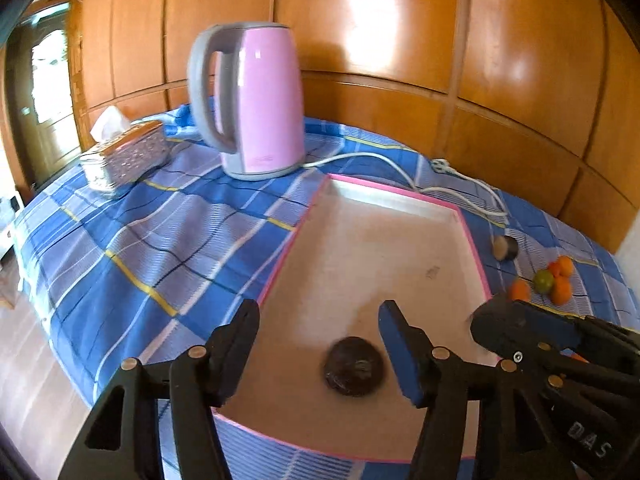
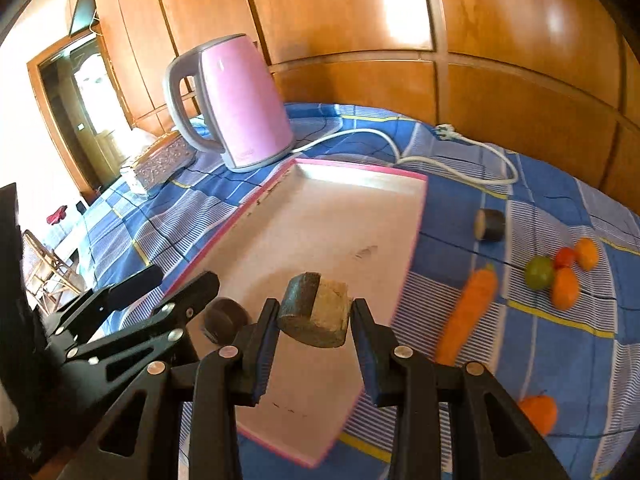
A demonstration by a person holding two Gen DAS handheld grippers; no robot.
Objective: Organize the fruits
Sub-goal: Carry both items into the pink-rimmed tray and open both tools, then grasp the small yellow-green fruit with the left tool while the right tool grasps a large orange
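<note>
A: Starting at the left: where does the left hand-held gripper stand?

B: Over the near end of the pink-rimmed tray, fingers spread and holding nothing. A dark round piece lies on the tray floor between and just beyond its fingertips, touched by neither pad.

A: And the right hand-held gripper?

B: It is clamped on a half-cylinder chunk, dark rind on one side, pale cut face on the other. The chunk hangs above the tray's near half, not resting on it. Its flat faces sit against the pads, so its short axis runs finger to finger.

A: So what does the coming move turn on?

B: I judge it is a straight drop: the tray floor lies directly beneath the chunk, and the dark round piece sits to its left, near but apart. Letting go there should land it clear of that piece.

A: What remains further right?

B: On the blue checked cloth over the tabletop, outside the tray: a carrot just beside the tray's right rim, long axis running away from the camera; a dark cylinder piece; a cluster of small orange, red and green fruits; one orange fruit nearest. The right hand is the nearer to all of these.
</note>
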